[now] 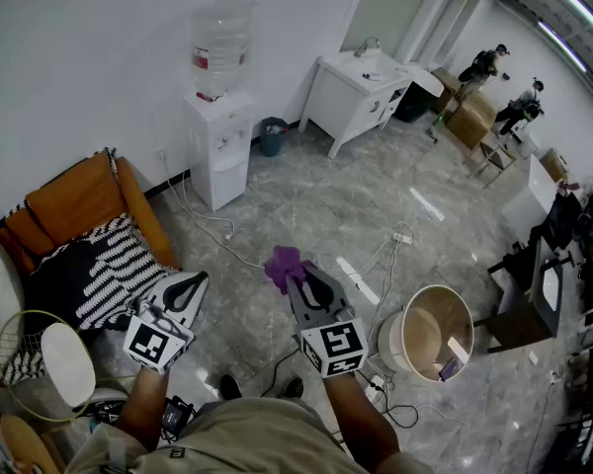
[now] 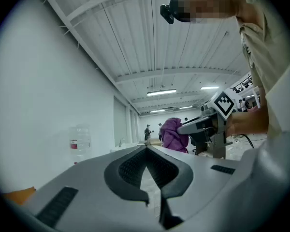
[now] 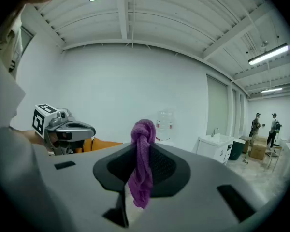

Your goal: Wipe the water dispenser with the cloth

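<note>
Cloth (image 3: pixel 140 173), one purple piece, hangs pinched between the closed jaws of the right gripper (image 1: pixel 296 280). The jaws of the left gripper (image 2: pixel 146 149) meet on nothing. One water dispenser (image 1: pixel 219 136) stands well apart.

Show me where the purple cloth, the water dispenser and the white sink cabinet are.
purple cloth (image 1: pixel 284 265), head view, its bunched top.
water dispenser (image 1: pixel 220 156), head view, white cabinet front.
white sink cabinet (image 1: pixel 336 102), head view, its white side.
</note>
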`<state>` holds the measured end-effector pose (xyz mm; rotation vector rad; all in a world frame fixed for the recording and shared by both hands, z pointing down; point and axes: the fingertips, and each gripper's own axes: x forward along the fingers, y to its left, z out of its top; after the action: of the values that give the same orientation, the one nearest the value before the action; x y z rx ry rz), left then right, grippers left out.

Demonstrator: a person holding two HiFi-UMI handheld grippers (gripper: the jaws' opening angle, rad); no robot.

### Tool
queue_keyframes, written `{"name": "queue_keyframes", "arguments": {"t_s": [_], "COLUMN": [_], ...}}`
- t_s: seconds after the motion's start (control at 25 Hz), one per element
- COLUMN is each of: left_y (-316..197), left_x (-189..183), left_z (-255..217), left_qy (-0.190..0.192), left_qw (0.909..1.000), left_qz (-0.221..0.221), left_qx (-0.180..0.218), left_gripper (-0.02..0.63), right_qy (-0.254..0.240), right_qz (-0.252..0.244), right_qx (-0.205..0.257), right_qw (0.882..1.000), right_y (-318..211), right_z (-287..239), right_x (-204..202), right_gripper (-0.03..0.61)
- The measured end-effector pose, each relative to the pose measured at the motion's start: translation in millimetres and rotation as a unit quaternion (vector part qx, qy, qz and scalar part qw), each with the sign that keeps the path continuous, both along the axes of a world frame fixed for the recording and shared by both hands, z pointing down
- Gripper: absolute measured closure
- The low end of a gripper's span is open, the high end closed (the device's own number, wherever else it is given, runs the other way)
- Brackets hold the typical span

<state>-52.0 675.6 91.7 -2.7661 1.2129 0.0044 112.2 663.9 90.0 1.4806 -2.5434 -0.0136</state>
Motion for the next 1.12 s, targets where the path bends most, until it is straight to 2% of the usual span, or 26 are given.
{"name": "queue_keyframes", "arguments": {"t_s": [0.36,0.72,0.88,1.12], "left_y": [-28.4,-36.1,-40.0,-46.9], "left_x": [-2.0,-18.5,-29.6,-41.2], "left_z": [-5.4,0.9,3.2,12.1], "left_qy": [0.012,0.019,0.023,0.031], "left_qw": [0.9999,0.9998,0.9997,0.9994], "left_qz": [-0.012,-0.006,-0.004,-0.008], "left_qx": [0.0,-0.003,-0.006,-0.012], "left_gripper": [0.598,0.598,0.598,0.598], "right_qy": [0.003,0.005,-0.011,-0.011], "right_qz": [0.01,0.025,0.033,0.027], "right_qx": [-0.011,-0.01,-0.008,-0.015], "right_qw": [1.0,1.0,0.999,0.999], "right_y": [-21.0,-27.5,-31.6,-42.5], "right_z": [2.3,4.1,-0.2,5.3], "right_x": [5.0,-7.7,-14.3,-23.8], "right_gripper": [0.503,0.502,0.496,0.494]}}
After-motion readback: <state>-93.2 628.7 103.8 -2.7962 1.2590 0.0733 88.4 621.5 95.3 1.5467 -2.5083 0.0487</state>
